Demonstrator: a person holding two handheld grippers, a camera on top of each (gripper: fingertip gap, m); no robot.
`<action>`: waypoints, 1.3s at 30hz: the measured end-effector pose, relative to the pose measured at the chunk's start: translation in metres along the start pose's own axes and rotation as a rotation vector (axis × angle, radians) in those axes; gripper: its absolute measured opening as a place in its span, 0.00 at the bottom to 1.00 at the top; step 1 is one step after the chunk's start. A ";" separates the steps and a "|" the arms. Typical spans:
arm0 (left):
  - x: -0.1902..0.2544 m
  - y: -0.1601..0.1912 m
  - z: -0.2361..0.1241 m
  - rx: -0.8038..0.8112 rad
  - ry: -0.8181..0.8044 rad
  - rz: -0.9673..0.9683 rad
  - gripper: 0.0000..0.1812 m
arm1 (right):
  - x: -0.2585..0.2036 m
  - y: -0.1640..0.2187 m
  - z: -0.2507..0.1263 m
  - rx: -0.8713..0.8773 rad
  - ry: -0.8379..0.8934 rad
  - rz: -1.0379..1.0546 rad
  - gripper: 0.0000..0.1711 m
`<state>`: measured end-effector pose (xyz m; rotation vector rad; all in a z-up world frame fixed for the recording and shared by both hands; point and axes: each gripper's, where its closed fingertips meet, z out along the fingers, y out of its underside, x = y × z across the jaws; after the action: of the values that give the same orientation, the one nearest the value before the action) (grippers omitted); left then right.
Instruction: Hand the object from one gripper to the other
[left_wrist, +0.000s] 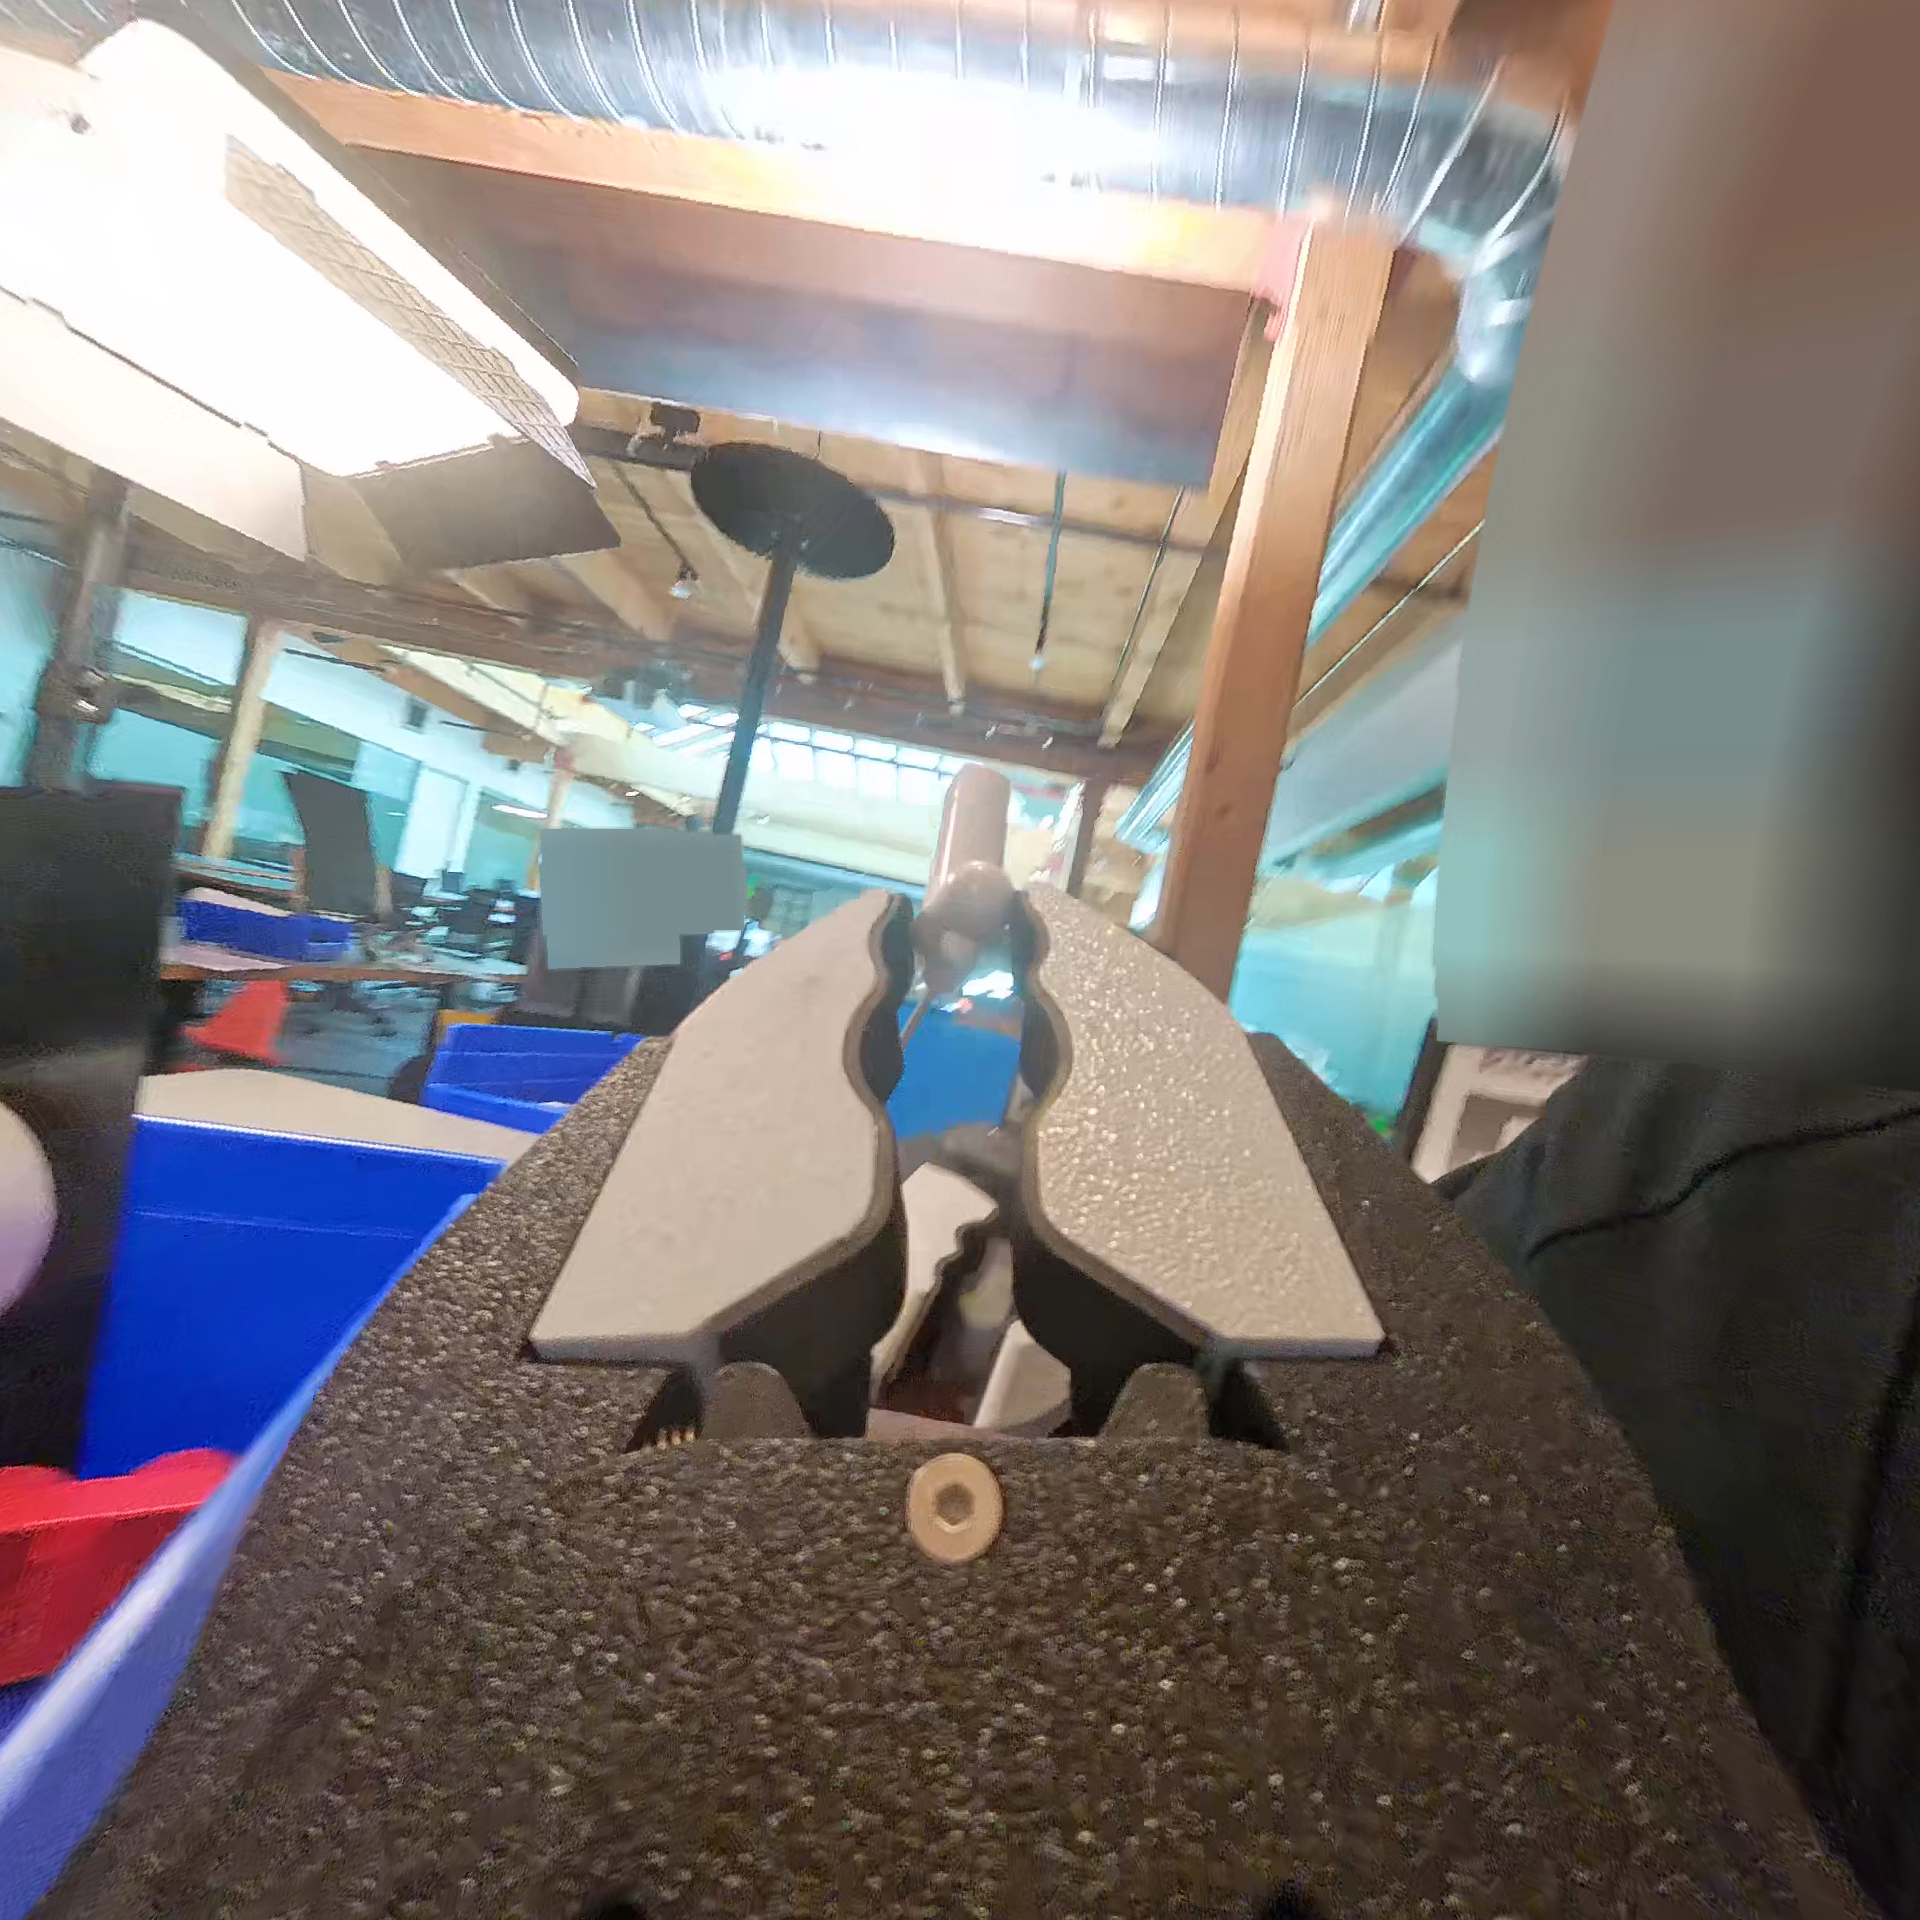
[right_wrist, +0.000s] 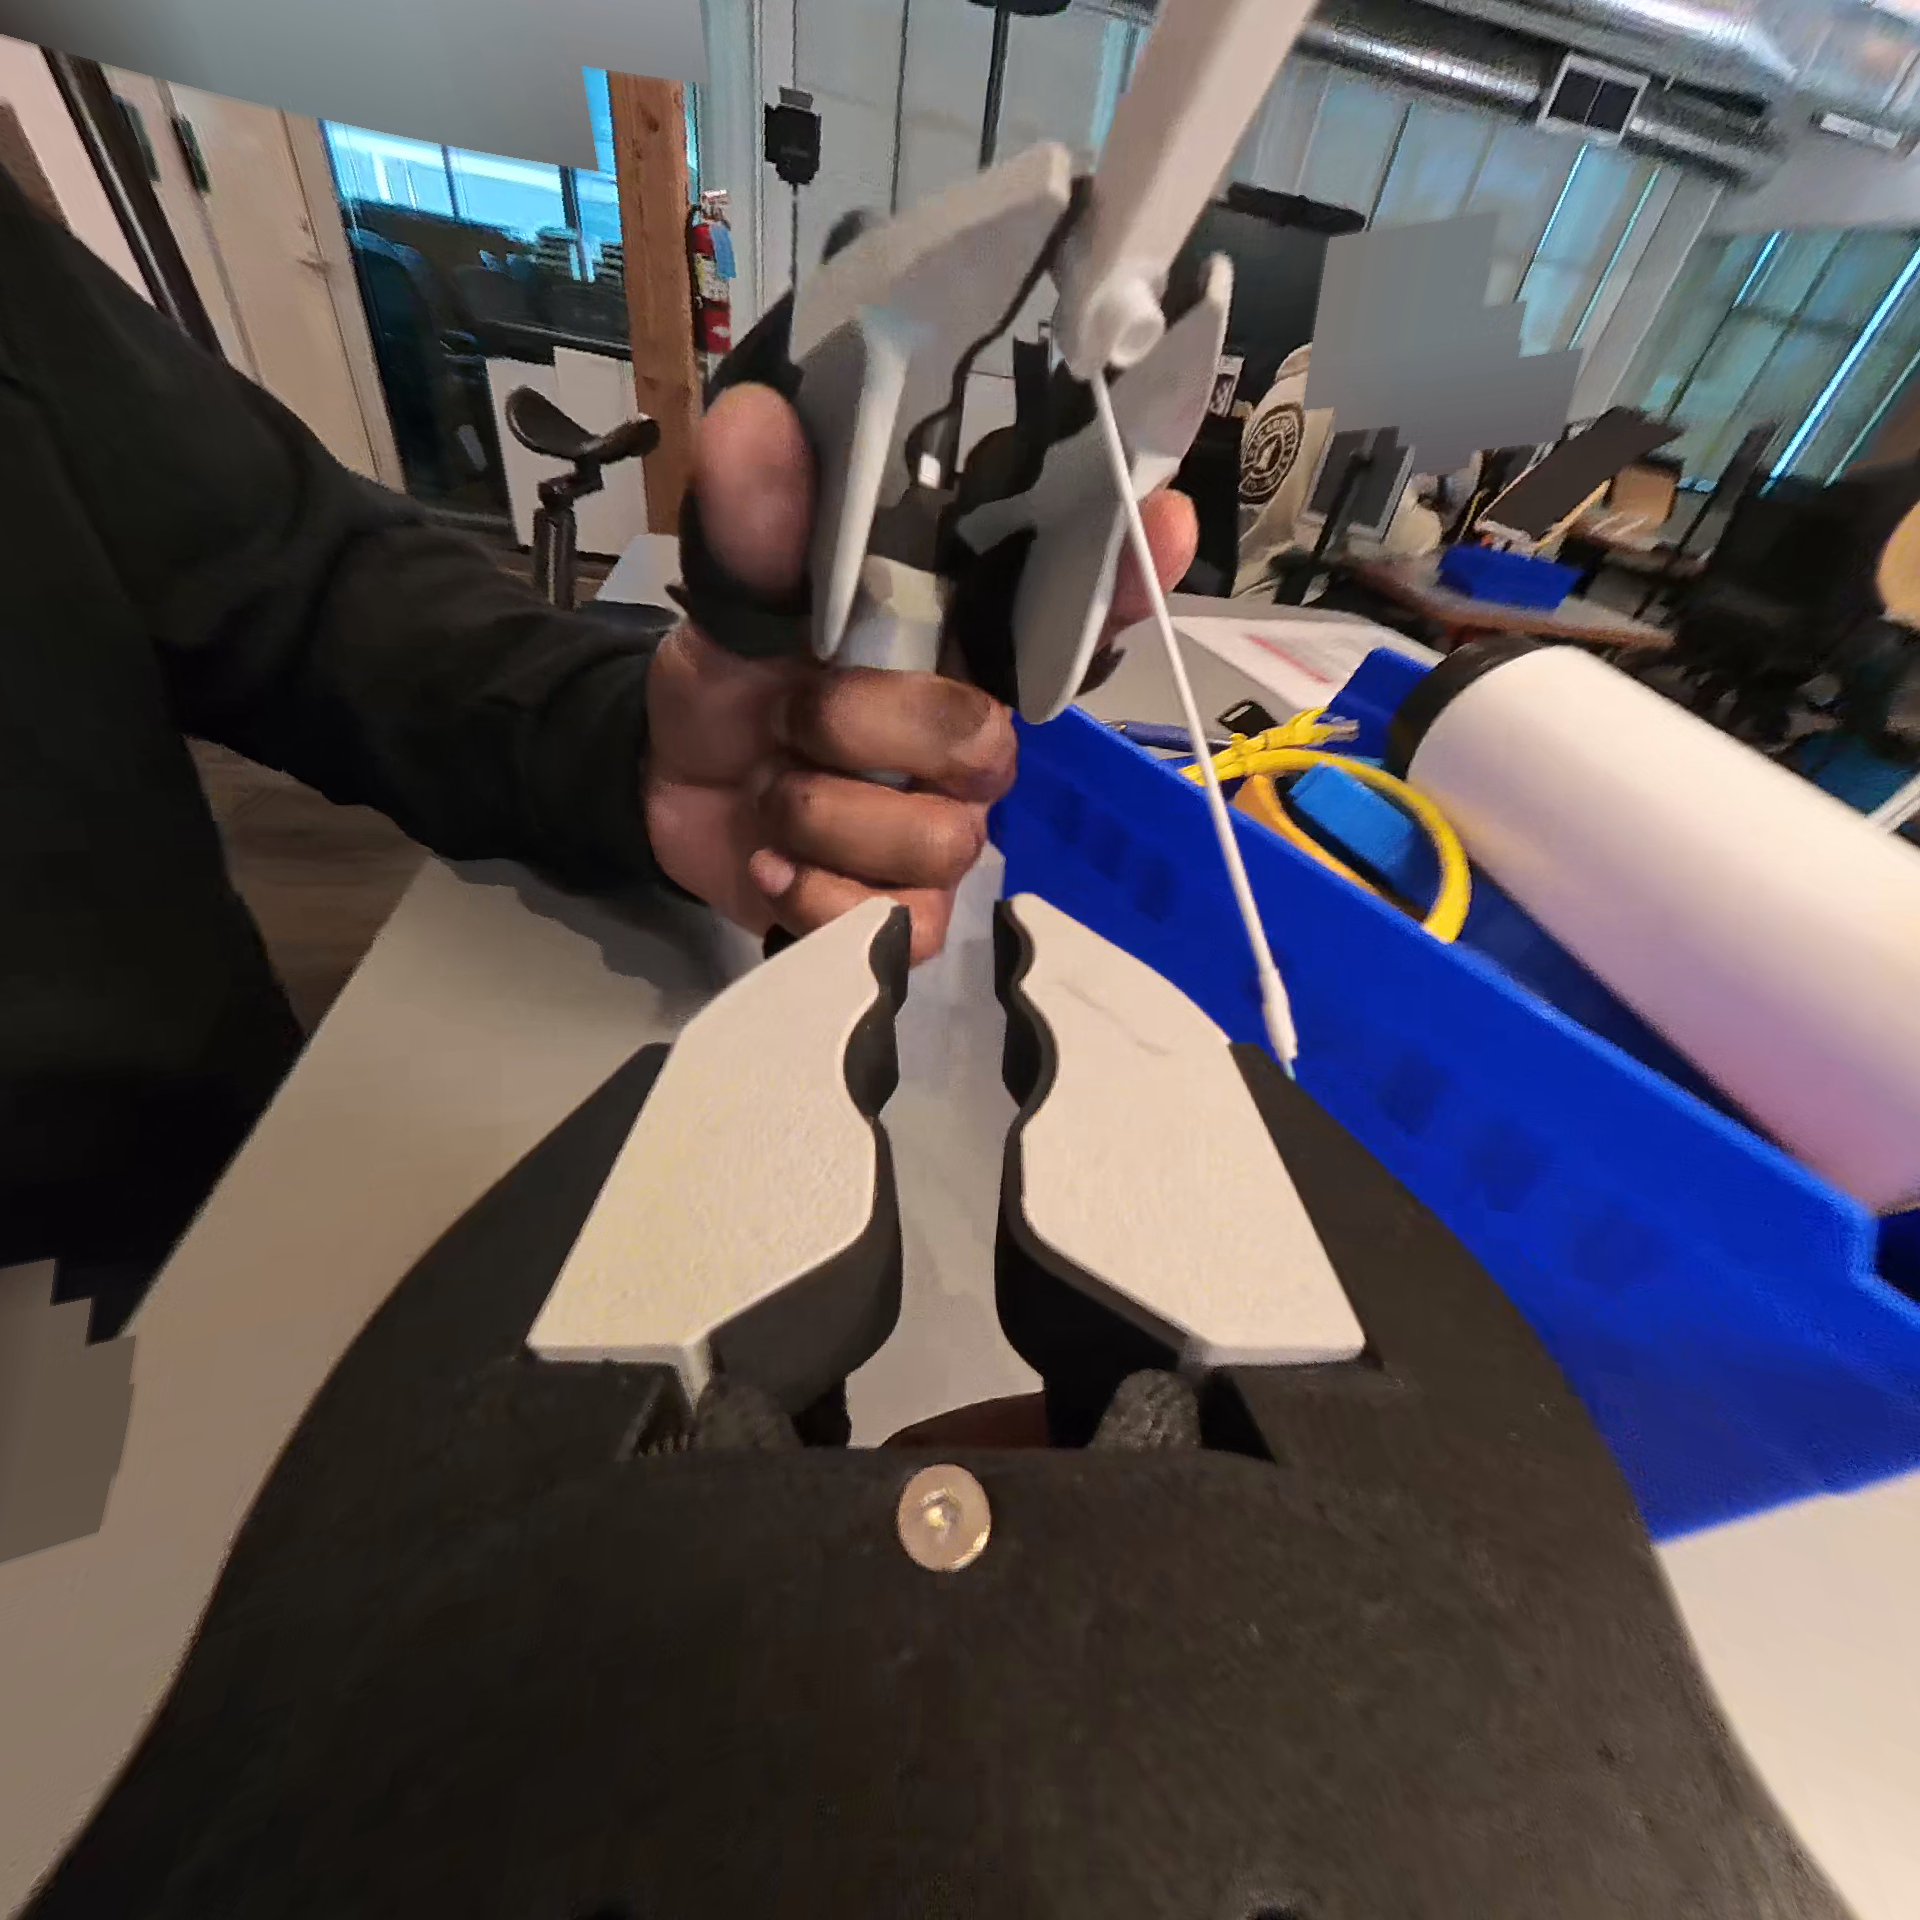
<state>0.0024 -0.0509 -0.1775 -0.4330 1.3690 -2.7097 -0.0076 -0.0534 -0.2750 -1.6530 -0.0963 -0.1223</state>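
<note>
The white object (right_wrist: 1117, 312), with a thin stem hanging toward 5 o'clock, is gripped by the left gripper (right_wrist: 1132, 281) at 12 o'clock. The right gripper (right_wrist: 951, 925) is held empty, fingers slightly apart; wider opening and an approach are probably needed next

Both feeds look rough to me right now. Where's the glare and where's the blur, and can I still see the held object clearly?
Left wrist view: ceiling light panel and duct blow out; the white object in the left hand-held gripper is dim and soft. Right wrist view: evenly lit; the object and its thin cord read sharp, but the white cylinder over the blue bin smears with blur.
</note>
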 end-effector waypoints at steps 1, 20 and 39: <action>0.000 -0.001 -0.001 0.025 0.019 -0.057 0.11 | 0.000 0.001 0.005 0.007 0.005 0.047 0.09; -0.024 -0.003 -0.014 0.250 0.010 -0.450 0.10 | 0.039 -0.046 0.023 0.447 0.112 0.548 0.11; -0.029 0.010 -0.011 0.172 -0.035 -0.419 0.10 | 0.045 -0.054 0.003 0.485 0.124 0.439 0.00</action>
<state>0.0265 -0.0427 -0.1983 -0.8288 1.1288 -3.0945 0.0298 -0.0461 -0.2154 -1.1462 0.3100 0.1266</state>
